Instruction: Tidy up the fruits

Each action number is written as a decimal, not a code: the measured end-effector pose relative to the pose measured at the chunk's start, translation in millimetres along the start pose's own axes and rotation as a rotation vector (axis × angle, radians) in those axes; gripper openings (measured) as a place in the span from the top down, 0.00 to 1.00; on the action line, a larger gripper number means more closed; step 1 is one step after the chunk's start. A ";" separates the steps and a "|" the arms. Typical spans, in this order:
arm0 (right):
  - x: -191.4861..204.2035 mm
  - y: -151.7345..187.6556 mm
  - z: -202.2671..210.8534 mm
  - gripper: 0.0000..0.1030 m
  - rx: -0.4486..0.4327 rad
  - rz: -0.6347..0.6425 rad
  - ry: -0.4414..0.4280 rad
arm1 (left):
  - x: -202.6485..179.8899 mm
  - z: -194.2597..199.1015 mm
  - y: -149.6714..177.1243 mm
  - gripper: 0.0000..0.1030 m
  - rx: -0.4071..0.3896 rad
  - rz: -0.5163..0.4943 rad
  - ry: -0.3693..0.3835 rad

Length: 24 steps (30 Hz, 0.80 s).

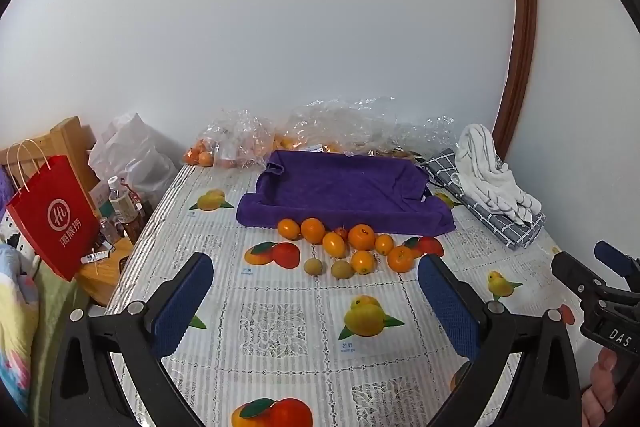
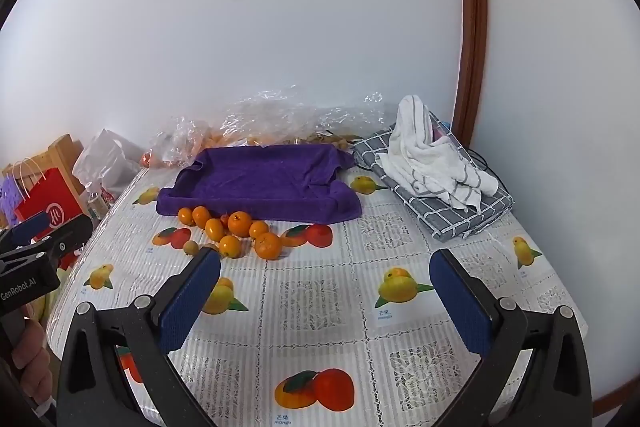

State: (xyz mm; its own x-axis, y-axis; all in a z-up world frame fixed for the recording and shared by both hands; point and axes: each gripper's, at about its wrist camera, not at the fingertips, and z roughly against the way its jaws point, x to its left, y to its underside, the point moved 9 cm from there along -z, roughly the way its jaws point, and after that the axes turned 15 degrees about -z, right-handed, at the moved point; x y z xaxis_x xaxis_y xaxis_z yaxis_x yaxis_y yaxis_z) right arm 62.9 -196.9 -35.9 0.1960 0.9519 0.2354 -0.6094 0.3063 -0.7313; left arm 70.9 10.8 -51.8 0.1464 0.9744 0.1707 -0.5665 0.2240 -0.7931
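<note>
**Fruit waiting, both tongs empty**

White wall behind, and a fruit-printed cloth covers the bench (image 1: 280,339). Our landmark is the purple towel-lined tray (image 1: 344,187), which looks empty. Just in front of it lies a cluster of oranges (image 1: 362,237) with two small brownish-green fruits (image 1: 342,269) on its near side. We hold the left tongs (image 1: 316,307) and right tongs (image 2: 326,301) wide, gripping nothing, well short of the tray. We judge sorting not yet begun; next, reach in and close on one fruit at the cluster's near edge.
</note>
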 end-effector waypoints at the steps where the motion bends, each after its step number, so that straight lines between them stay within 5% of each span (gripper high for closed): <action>1: -0.2 0.0 -0.2 0.00 0.001 -0.001 -0.001 | 0.1 0.2 0.9 0.00 0.001 0.001 -0.001; 24: 5.1 2.8 -1.3 0.00 0.005 -0.002 -0.013 | 2.3 -0.1 2.4 0.00 0.006 0.004 0.000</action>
State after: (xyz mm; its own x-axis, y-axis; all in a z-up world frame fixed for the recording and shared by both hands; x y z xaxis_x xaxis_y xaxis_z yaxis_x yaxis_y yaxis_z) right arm 63.2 -191.2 -37.6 0.1871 0.9511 0.2457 -0.6125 0.3085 -0.7277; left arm 69.9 13.6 -53.4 0.1440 0.9754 0.1671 -0.5720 0.2198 -0.7902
